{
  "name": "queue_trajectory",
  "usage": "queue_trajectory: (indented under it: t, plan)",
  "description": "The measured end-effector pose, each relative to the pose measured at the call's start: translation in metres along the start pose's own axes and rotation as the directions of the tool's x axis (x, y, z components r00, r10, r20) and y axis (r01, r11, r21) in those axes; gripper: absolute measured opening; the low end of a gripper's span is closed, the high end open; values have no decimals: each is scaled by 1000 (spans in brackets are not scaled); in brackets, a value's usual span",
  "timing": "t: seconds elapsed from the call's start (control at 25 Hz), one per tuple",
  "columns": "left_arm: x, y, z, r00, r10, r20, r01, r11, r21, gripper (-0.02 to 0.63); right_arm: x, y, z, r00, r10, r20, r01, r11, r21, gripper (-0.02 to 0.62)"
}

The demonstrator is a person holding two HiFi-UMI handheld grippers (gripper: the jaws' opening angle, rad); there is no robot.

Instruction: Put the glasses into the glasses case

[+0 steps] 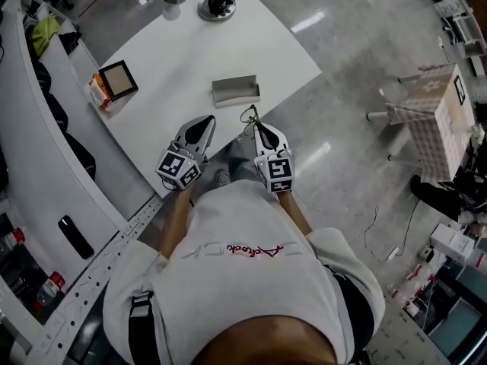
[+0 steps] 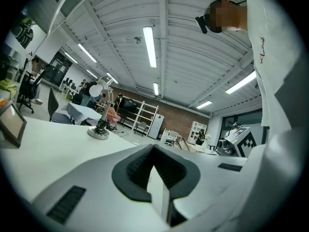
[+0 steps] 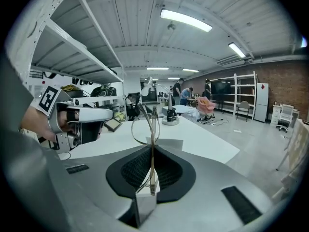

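The right tool [image 3: 152, 150] is clenched on the glasses [image 3: 152, 124]. Its dark ribbed pads pinch the thin wire frame edge-on, and one lens ring and the slim arms stand up out of the jaws. From the head view this tool [image 1: 257, 125] points away from the person, with the glasses [image 1: 249, 117] sticking out past its tip, over the near edge of the white counter [image 1: 190, 52].

The left tool [image 2: 154, 152] is clenched too, its jaws drawn together with nothing between them. In the head view it [image 1: 205, 120] is level with the right tool and just to its left, and the two are apart.

The grey glasses case [image 1: 236, 90] lies on the counter just beyond the tools, a little ahead of the glasses and not touching them. Whether its lid is up cannot be told.

Further out on the counter, a dark picture frame [image 1: 118, 80] stands near the left edge. The round base of a desk lamp [image 1: 217, 6] sits at the far end.
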State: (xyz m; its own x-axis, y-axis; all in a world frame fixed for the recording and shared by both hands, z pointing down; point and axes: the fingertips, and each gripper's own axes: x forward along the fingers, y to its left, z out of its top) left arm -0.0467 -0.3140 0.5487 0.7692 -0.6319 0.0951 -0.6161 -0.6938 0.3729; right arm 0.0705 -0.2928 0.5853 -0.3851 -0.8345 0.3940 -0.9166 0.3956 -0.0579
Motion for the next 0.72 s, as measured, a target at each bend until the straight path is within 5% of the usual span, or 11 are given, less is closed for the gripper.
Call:
queue_trajectory:
  t: [0.48, 0.72]
  plan:
    - [20, 33, -28, 997, 48, -54, -54, 993, -103, -4, 44, -10, -41, 986, 79, -145, -78, 997, 11, 15]
    - [22, 50, -34, 994, 93, -64, -101, 986, -134, -4, 75, -16, -48, 967, 138, -216, -157, 985, -73, 15]
